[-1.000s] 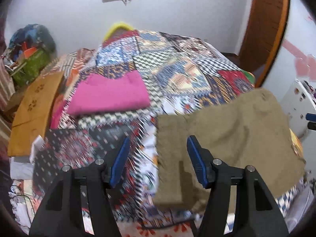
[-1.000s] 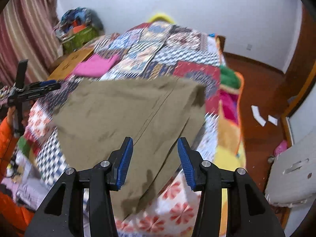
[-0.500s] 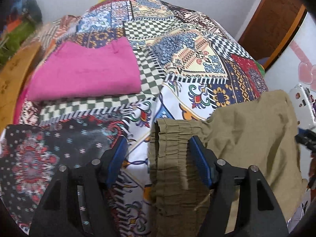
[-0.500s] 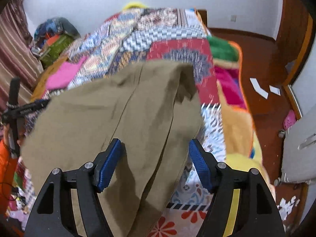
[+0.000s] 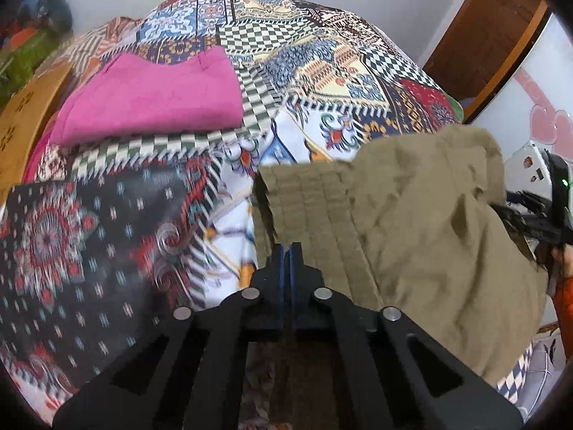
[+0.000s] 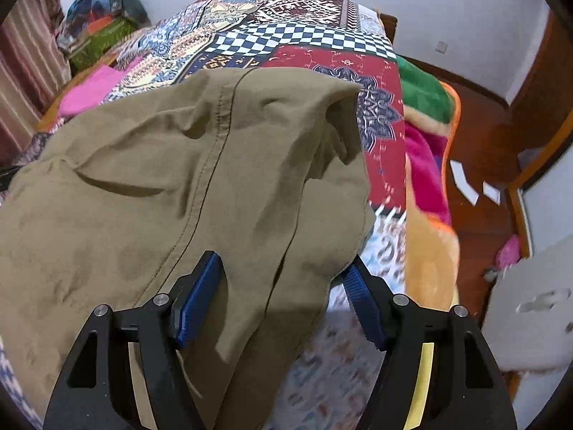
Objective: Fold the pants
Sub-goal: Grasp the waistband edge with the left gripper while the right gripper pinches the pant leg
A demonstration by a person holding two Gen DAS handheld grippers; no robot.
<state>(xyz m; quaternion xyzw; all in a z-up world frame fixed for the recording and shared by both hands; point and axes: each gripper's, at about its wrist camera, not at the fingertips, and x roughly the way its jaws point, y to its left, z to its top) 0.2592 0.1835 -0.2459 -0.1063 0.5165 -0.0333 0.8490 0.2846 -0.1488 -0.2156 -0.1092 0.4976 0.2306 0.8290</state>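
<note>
My left gripper (image 5: 287,247) has just snapped its jaws together on the gathered waistband edge of the olive pants (image 5: 412,222), which lie rumpled across the patchwork bed cover (image 5: 286,71). My right gripper (image 6: 283,294) stands released, jaws straddling a fold of the pants without pinching it. A folded pink garment (image 5: 154,96) lies farther up the bed.

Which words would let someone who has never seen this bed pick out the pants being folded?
Start at the patchwork quilt covering the bed. On its near right part lie the olive-khaki pants, crumpled, their ribbed elastic waistband toward the middle. Unlike the neatly folded pink garment farther back on the left, they are dull, plain and rumpled.
</note>
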